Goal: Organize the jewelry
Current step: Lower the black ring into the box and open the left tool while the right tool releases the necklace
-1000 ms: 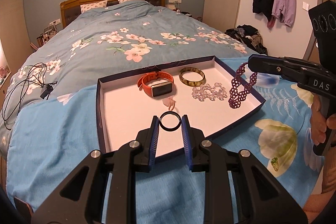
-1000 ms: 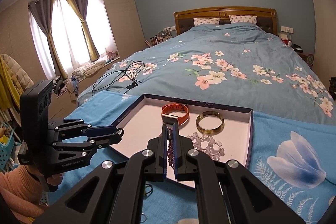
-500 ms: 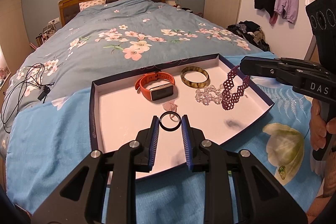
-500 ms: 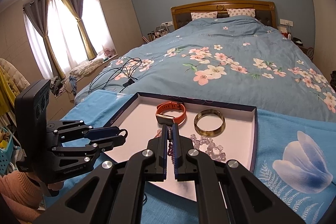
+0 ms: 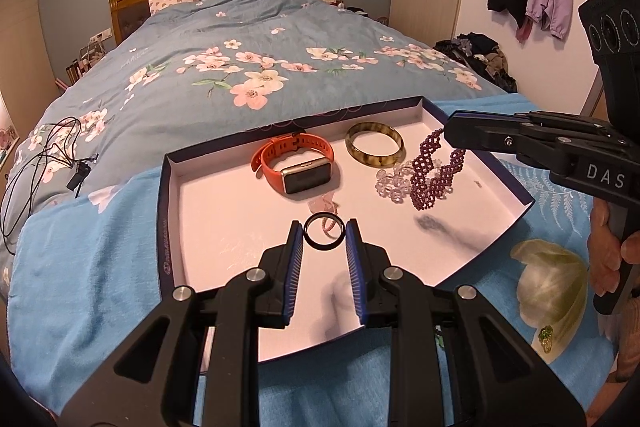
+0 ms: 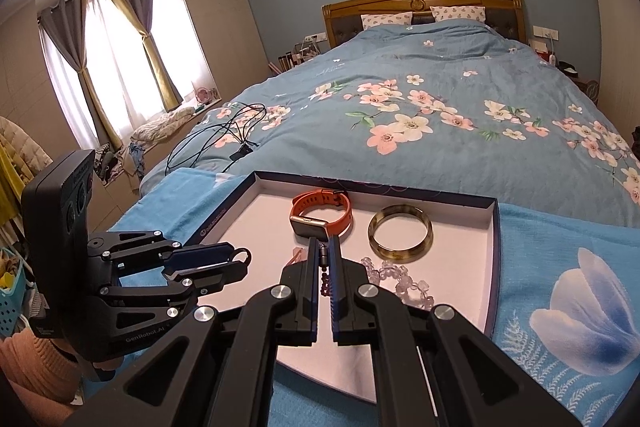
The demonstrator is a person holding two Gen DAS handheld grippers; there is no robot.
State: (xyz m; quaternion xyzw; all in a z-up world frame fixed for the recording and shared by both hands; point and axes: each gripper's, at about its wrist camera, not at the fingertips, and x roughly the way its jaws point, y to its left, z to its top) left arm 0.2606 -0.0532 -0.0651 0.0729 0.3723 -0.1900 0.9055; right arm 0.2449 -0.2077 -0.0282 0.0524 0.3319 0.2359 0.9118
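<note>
A shallow dark blue box tray (image 5: 224, 211) with a white floor lies on a blue cloth on the bed. In it are an orange smartwatch (image 5: 294, 167), a mottled bangle (image 5: 374, 147), a clear crystal bracelet (image 5: 390, 185) and a small pink piece (image 5: 326, 205). My left gripper (image 5: 323, 233) is shut on a thin black ring (image 5: 323, 249), held above the tray's near middle. My right gripper (image 6: 324, 251) is shut on a purple bead bracelet (image 5: 430, 175), which dangles onto the crystal bracelet (image 6: 400, 277). The left gripper (image 6: 240, 261) shows at the tray's (image 6: 248, 227) left edge.
A green jewelled piece (image 5: 546, 337) lies on the cloth right of the tray. Black cables (image 5: 40, 155) sprawl on the floral duvet to the left. A hand (image 5: 608, 255) holds the right gripper's handle. A blue basket (image 6: 8, 287) stands on the floor far left.
Both grippers have moved forward over the tray and dipped a little. The purple bracelet has swung from the tray's right edge to above the crystal bracelet. Both grips are unchanged.
</note>
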